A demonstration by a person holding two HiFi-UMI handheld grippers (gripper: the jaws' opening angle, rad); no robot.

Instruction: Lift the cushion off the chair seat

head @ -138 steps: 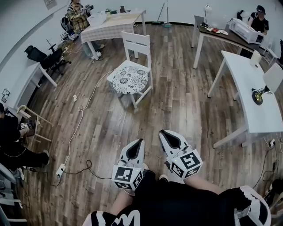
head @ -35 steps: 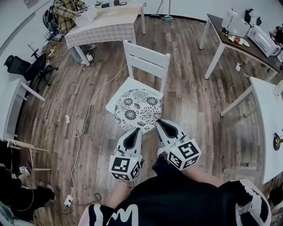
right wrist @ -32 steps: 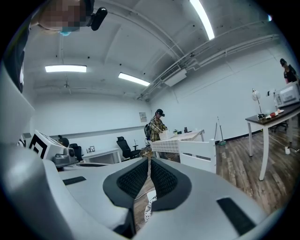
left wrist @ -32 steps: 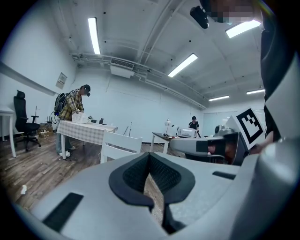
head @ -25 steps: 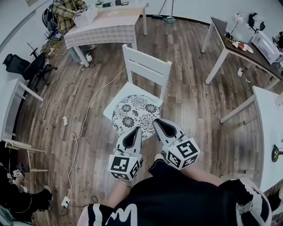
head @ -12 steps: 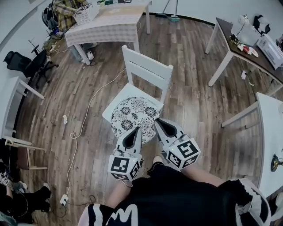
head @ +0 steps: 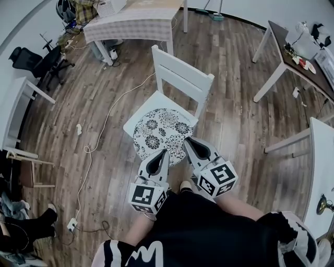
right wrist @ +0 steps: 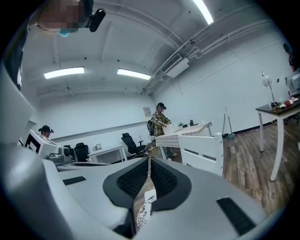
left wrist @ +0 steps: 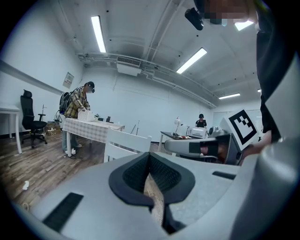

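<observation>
- Wood-plank floor (head: 235, 130), with a white slat-backed chair (head: 182, 78) standing on it.
- A round, flat cushion (head: 162, 133) with a black-and-white flower print lies on the chair seat.
- The left gripper (head: 162, 154) and right gripper (head: 189, 141) are at the cushion's near edge, each with its ribbed fingers pressed together.

Head view: near rim of the cushion (head: 162, 133) is covered by the tips of the left claw (head: 165, 153) and right claw (head: 189, 141); contact cannot be told. Seat of the chair (head: 182, 83) lies mostly under the cushion, its front legs hidden beneath. Far left, a person (head: 86, 8) is cut by the top edge. Right surface (head: 322, 156) is cut by the right edge.

Left gripper view: the claw body hides seat and cushion; only the backrest (left wrist: 126, 140) shows.

Right gripper view: the cushion (right wrist: 145, 206) is just a patterned sliver between the jaws.
</observation>
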